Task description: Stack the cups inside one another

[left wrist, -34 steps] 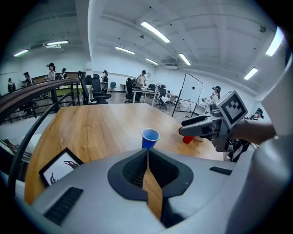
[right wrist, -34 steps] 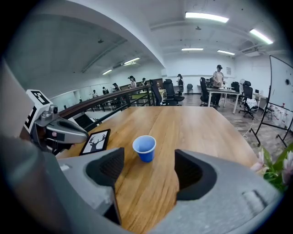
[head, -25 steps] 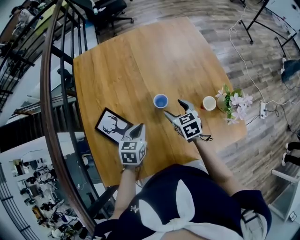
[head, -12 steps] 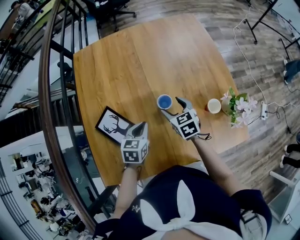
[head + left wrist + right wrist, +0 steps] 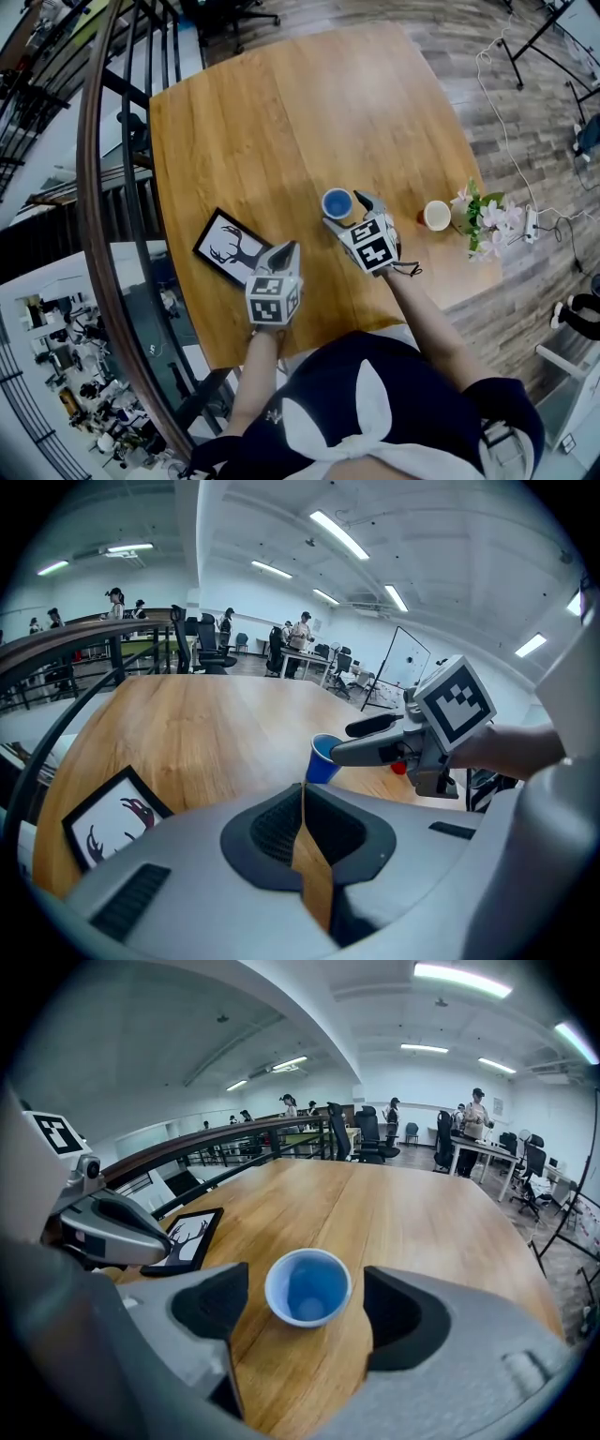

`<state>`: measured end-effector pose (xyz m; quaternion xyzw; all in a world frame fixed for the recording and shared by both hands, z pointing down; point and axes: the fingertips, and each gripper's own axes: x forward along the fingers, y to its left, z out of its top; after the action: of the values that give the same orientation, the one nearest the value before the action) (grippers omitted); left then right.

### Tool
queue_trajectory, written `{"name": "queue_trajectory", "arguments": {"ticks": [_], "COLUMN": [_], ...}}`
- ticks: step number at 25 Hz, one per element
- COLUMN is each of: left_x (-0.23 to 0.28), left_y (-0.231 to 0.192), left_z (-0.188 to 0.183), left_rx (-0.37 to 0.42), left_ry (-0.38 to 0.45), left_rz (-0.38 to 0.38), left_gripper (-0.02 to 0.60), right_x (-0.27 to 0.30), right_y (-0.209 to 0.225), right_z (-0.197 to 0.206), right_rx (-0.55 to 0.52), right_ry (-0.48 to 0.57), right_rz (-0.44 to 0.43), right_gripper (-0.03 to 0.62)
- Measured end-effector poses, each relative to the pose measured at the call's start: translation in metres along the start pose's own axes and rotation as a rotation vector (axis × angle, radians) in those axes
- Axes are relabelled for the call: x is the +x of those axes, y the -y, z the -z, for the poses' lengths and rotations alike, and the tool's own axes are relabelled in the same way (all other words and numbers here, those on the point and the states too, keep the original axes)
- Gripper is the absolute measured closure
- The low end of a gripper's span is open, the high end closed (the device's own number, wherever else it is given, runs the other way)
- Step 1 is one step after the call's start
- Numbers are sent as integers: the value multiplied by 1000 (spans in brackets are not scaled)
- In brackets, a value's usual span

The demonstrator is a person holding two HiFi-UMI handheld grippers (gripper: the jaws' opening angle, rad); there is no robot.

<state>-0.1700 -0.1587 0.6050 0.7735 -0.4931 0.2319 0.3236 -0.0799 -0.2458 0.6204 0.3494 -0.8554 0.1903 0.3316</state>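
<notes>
Blue cup (image 5: 337, 202) is framed by the open right gripper (image 5: 346, 212)
The blue cup is stood upright on the tabletop (image 5: 281, 112), between the right gripper's jaws, which have just been opened wider and are not pressed on it. The left gripper (image 5: 288, 247) is kept closed with nothing in it, near a framed picture (image 5: 228, 249). A second cup (image 5: 436, 215) is seen well apart, just beside the flowers (image 5: 486, 221).

The left tool (image 5: 287, 249) points slanting down over the table edge, its jaws together. The right tool (image 5: 347, 212) has just been opening its jaws; they stand wide apart around the blue cup (image 5: 307, 1286), not touching it.
</notes>
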Motion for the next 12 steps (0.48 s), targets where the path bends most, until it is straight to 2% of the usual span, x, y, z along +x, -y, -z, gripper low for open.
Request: {"name": "queue_trajectory", "arguments": {"ticks": [12], "left_x": [8], "left_y": [-7], "left_z": [0], "left_rx": [-7], "left_ry": [-4], "left_rz": [4], "left_gripper": [555], "right_x": [20], "right_y": [2], "right_z": [16], "right_rx": [9], "right_ry": [-58], "right_rz": [2], "right_gripper": [210]}}
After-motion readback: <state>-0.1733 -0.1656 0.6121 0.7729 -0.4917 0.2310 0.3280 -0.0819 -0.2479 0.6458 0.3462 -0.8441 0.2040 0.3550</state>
